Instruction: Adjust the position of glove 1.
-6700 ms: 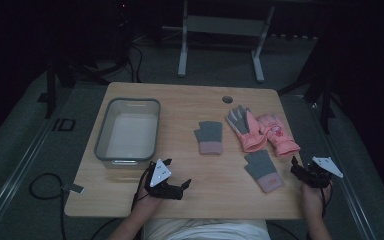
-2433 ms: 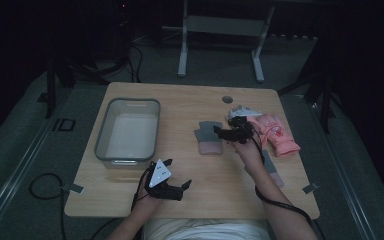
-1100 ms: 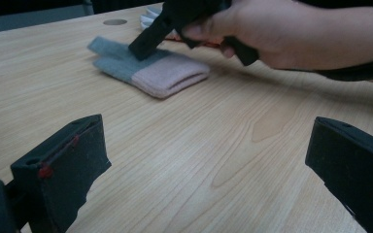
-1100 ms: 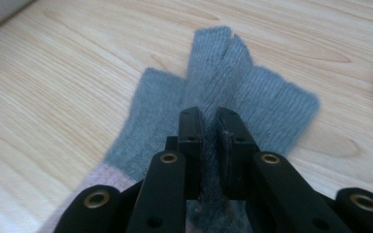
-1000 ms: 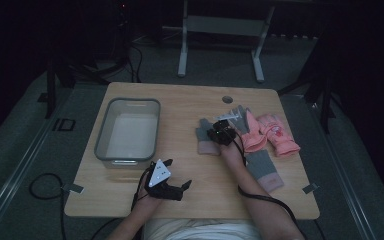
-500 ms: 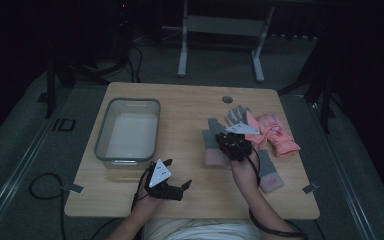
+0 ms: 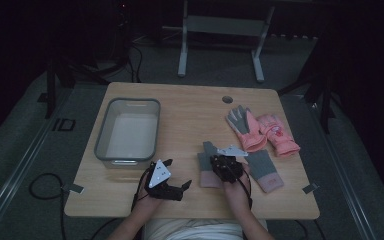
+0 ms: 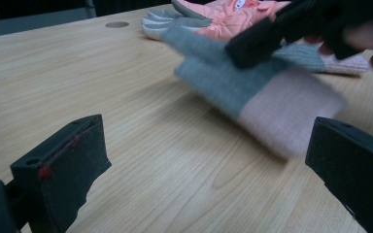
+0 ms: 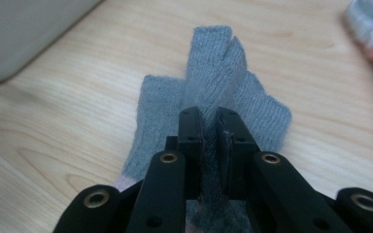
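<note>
A grey knit glove with a pale pink cuff (image 7: pixel 205 162) lies near the front middle of the table. My right gripper (image 7: pixel 221 164) is shut on a raised fold of it. In the right gripper view the jaws (image 9: pixel 209 141) pinch the grey knit, and the glove's fingers (image 9: pixel 211 68) spread out beyond them. My left gripper (image 7: pixel 172 186) rests on the table to the left, open and with nothing in it. In the left gripper view its gap (image 8: pixel 209 160) faces the blurred glove (image 8: pixel 252 92) and the right gripper's dark jaws.
A second grey glove with a pink cuff (image 7: pixel 264 171) lies just right of the right hand. A pair of pink gloves (image 7: pixel 262 131) lies farther back on the right. A grey bin (image 7: pixel 100 145) stands at the left. A round hole (image 7: pixel 227 99) is near the far edge.
My right gripper has pulled the grey glove from the table's middle toward the front edge, closer to the person. The left gripper has stayed in place.
</note>
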A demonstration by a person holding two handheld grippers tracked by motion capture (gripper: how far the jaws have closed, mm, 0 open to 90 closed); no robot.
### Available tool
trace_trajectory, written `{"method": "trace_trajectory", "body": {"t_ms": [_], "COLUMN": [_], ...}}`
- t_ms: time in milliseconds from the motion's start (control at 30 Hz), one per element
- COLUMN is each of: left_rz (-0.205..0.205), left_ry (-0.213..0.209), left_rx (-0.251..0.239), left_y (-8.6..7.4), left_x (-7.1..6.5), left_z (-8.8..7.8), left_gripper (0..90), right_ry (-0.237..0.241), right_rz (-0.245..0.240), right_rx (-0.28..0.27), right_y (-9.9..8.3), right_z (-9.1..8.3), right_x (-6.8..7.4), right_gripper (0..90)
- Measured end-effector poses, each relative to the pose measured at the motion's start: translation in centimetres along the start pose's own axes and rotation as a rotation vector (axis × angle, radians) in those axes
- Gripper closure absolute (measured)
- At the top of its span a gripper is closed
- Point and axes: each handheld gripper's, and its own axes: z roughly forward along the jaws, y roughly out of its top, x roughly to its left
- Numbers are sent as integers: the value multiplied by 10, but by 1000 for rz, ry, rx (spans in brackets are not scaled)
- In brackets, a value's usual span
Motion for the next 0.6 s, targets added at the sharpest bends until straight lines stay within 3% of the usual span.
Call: {"method": "trace_trajectory", "body": {"t_ms": [233, 300, 533, 600], "left_rz": [0, -1, -6, -6], "left_ry": [-1, -4, -9, -9], "left_rx": [1, 2, 4, 4], "left_y": [0, 0, 0, 0], "left_x": [0, 0, 1, 1], "left_z": [0, 0, 0, 0], "left_gripper": [11, 11, 11, 11], "right_ry": [0, 17, 12, 29], "right_rz": [3, -7, -27, -41], "right_rx": [48, 51, 40, 17], "right_y": [-9, -15, -12, -7], "right_z": [22, 31, 27, 21], "right_x": [-2, -4, -6, -9], "right_gripper": [752, 665, 582, 576]}}
